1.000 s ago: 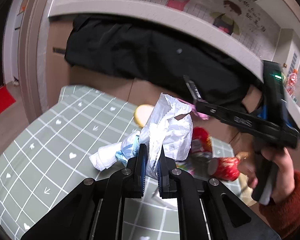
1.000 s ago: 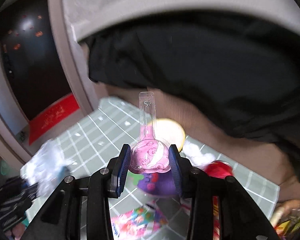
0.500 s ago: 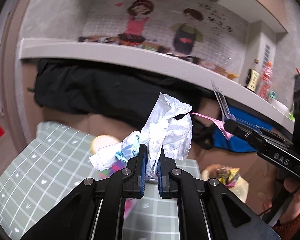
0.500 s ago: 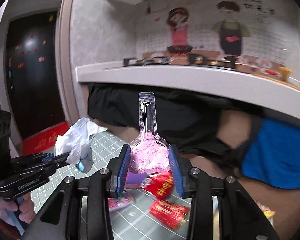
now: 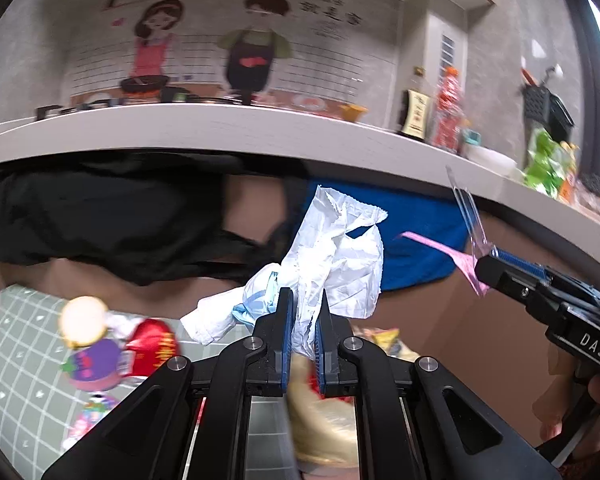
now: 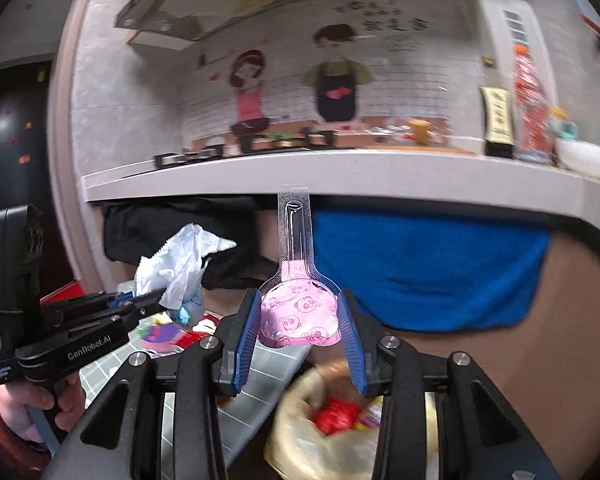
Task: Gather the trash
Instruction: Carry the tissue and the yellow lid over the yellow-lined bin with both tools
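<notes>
yellowish bag [image 6: 300,440] with red wrappers [image 6: 336,416] inside

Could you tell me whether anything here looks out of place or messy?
Yes: snack wrappers lie scattered on the green checked mat, and black clothing and a blue cloth hang bunched under the counter, one crumpled, one sagging.

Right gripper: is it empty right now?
No, the right gripper is shut on a clear plastic blister pack with pink panda print, its pads pressing both sides of the wide end.
</notes>
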Tool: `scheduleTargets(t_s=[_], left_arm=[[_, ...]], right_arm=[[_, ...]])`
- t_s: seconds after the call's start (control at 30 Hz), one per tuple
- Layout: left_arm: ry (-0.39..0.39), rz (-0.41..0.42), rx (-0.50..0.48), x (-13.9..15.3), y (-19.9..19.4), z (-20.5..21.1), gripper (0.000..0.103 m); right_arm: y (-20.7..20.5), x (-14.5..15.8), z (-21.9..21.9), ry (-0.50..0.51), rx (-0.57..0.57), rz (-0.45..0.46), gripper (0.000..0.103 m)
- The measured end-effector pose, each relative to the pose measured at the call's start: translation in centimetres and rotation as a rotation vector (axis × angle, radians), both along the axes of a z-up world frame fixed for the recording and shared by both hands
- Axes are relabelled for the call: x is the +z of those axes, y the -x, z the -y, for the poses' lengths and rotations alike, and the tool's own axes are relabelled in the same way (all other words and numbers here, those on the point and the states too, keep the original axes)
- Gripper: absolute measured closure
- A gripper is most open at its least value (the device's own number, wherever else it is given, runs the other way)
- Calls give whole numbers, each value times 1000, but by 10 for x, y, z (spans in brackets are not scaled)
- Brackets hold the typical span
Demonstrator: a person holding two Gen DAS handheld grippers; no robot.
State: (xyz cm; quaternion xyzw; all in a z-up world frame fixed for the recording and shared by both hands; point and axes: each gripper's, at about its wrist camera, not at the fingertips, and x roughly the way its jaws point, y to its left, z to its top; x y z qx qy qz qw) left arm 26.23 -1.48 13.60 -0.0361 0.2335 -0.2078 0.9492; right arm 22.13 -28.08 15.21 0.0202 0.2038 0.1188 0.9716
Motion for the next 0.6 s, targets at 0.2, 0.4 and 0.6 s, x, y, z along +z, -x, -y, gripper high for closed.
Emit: scheduleTargets(t_s=[0.2, 0.4, 0.6], left_arm=[[-27, -38, -58, -18, -11, 44, 93], [-22, -116, -98, -48, -33, 69, 93], [-21, -250, -135, -96, -61, 89, 93]], right_arm=[[0, -26, 50, -31, -77, -50, 66], [-15, -53, 76, -67, -107, -103, 66], [-38, -92, 90, -118, -112, -187, 66]])
